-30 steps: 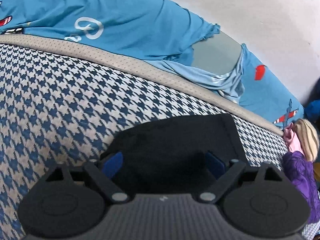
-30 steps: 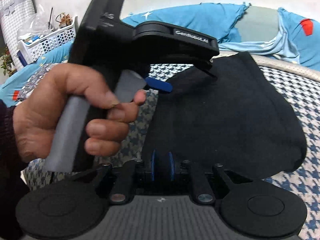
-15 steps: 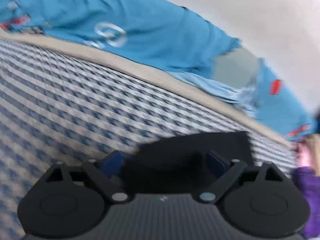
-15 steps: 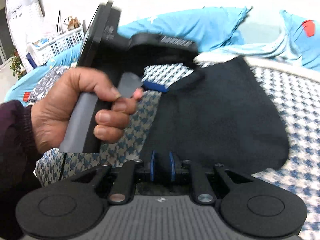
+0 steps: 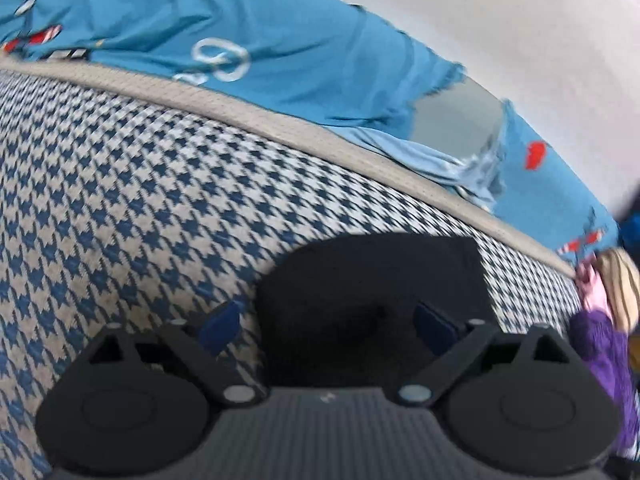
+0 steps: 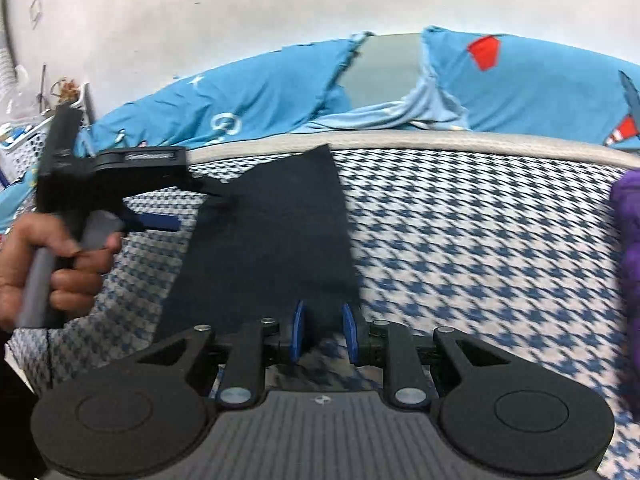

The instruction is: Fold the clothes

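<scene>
The black garment (image 6: pixel 272 240) lies spread flat on the houndstooth mattress (image 6: pixel 480 248), its far corner reaching the grey piping along the mattress's edge. In the left wrist view the same dark cloth (image 5: pixel 372 280) sits just ahead of the tool, with the checked cover all around it.

The right gripper (image 6: pixel 322 332) is at the garment's near edge. Its jaws have just been opening and now stand slightly apart, the blue pads on either side of the cloth's hem without pressing on it. The left gripper (image 5: pixel 328 318) has its jaws spread wide, having just been opening too; the cloth lies between them but untouched. In the right wrist view, the left gripper (image 6: pixel 192 210) reaches in over the garment's left edge, held by a hand (image 6: pixel 52 268) wrapped around its grey handle.

Beyond the mattress, a blue printed sheet (image 6: pixel 260 92) is bunched against the white wall (image 6: pixel 200 8). Purple clothing (image 6: pixel 628 240) lies at the right, and a white basket (image 6: pixel 20 140) stands far left.
</scene>
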`<action>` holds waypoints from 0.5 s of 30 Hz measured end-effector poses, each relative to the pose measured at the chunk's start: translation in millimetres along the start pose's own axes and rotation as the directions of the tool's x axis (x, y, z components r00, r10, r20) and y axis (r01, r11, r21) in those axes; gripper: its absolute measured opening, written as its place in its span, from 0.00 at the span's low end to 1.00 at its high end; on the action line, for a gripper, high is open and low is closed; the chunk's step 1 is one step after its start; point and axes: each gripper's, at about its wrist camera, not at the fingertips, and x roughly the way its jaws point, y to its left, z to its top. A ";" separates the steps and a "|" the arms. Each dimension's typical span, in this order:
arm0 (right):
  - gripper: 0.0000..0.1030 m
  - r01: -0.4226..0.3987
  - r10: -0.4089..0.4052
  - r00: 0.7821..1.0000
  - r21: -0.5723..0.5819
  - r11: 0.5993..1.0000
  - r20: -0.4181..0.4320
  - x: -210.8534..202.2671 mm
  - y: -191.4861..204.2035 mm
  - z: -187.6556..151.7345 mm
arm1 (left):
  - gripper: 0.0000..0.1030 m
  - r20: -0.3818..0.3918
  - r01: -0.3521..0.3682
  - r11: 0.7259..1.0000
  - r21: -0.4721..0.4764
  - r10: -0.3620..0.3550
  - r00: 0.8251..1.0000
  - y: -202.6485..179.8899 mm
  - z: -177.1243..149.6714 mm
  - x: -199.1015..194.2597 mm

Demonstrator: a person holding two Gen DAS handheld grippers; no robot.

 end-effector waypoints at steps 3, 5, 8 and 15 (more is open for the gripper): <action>0.20 0.027 -0.027 1.000 0.004 1.000 -0.014 2.2 -8.6 -0.1 | 0.93 -0.020 0.026 0.998 0.063 -0.025 0.999 -12.6 -8.7 -7.7; 0.20 0.025 -0.024 0.999 0.009 1.000 -0.027 5.4 -10.5 -0.5 | 0.93 -0.030 0.041 0.993 0.106 -0.038 0.999 -19.9 -16.1 -11.0; 0.20 0.038 -0.038 0.999 -0.007 0.999 -0.037 10.1 -9.7 -2.2 | 0.95 -0.045 0.060 0.984 0.168 -0.053 0.998 -29.7 -26.1 -13.9; 0.20 0.052 -0.053 0.998 -0.030 0.998 -0.045 19.0 -3.9 -6.5 | 0.95 -0.111 0.086 0.973 0.216 -0.063 0.992 -39.9 -44.5 -4.4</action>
